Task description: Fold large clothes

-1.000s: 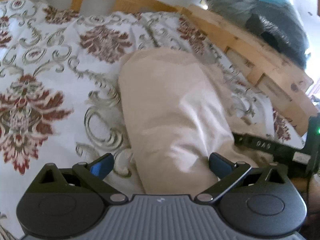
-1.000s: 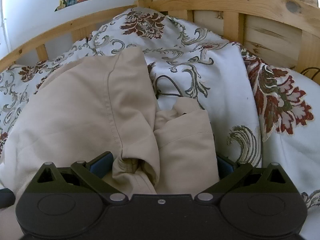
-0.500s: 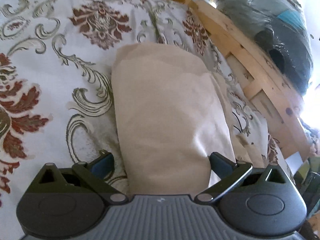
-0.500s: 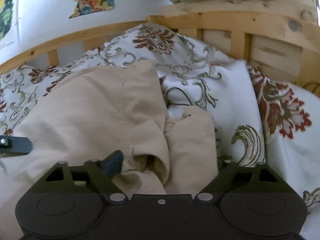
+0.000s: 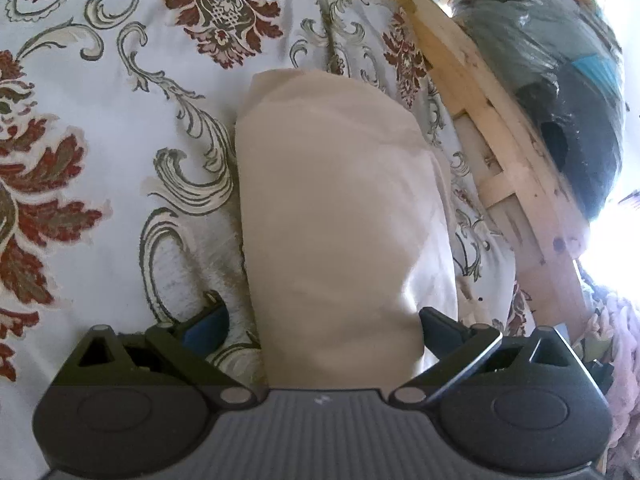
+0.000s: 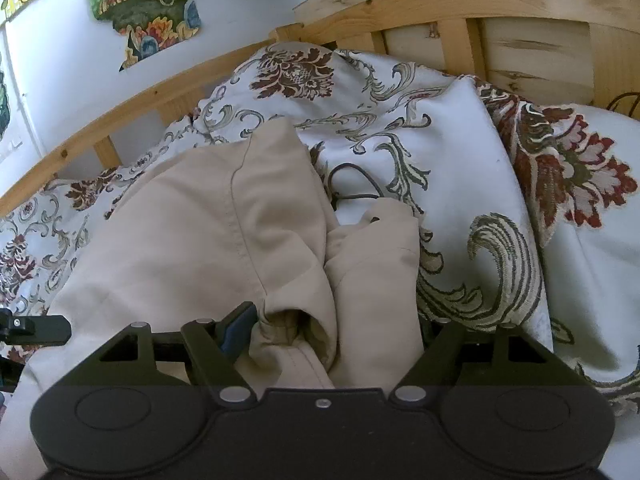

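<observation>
A beige garment (image 5: 336, 216) lies folded lengthwise on a floral bedspread (image 5: 100, 128). My left gripper (image 5: 320, 324) is open, its fingers standing either side of the garment's near end. In the right wrist view the same garment (image 6: 208, 240) shows a seam and a bunched cuff or hem. My right gripper (image 6: 332, 328) has its jaws partly closed around that bunched fabric; the left pad (image 6: 238, 326) presses the cloth and the right finger is hidden by it. The tip of the left gripper (image 6: 36, 330) shows at the left edge.
A wooden slatted bed frame (image 5: 508, 168) runs along the right side and the head (image 6: 520, 20). Dark plastic-wrapped bundles (image 5: 560, 60) sit behind the frame. A thin dark cable (image 6: 352, 184) lies on the bedspread by the garment. Patterned pictures (image 6: 144, 8) hang on the wall.
The right gripper's jaws have closed in on the bunched fabric. Both grippers have lifted and tilted, and the left view has swung towards the bed frame. The garment stays folded.
</observation>
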`<act>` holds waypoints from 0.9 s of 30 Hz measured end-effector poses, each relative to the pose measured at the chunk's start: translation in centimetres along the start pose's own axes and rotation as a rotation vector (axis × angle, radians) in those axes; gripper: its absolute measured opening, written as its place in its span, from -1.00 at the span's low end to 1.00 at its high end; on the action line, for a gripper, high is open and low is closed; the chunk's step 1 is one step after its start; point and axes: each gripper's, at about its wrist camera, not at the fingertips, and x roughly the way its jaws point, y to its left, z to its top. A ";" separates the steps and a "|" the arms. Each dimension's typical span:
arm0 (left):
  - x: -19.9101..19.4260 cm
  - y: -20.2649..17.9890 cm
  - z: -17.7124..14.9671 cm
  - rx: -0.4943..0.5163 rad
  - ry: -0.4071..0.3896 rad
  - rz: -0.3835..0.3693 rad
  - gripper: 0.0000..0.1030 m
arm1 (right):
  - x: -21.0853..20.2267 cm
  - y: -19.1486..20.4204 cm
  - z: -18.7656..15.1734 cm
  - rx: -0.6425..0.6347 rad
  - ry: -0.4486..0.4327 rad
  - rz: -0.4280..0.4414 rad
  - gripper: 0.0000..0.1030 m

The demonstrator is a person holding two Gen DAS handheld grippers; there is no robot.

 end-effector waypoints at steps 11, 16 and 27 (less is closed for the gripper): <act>-0.3 -3.9 -0.3 0.073 -0.016 0.083 0.35 | 0.0 0.6 -0.1 -0.033 -0.017 0.027 -0.16; -2.3 -7.8 -1.4 0.215 -0.093 0.166 0.07 | -1.3 2.6 0.0 -0.186 -0.102 0.015 -0.50; -13.1 -6.1 1.5 0.412 -0.249 0.309 0.00 | -2.9 15.4 -0.6 -0.505 -0.328 0.238 -0.60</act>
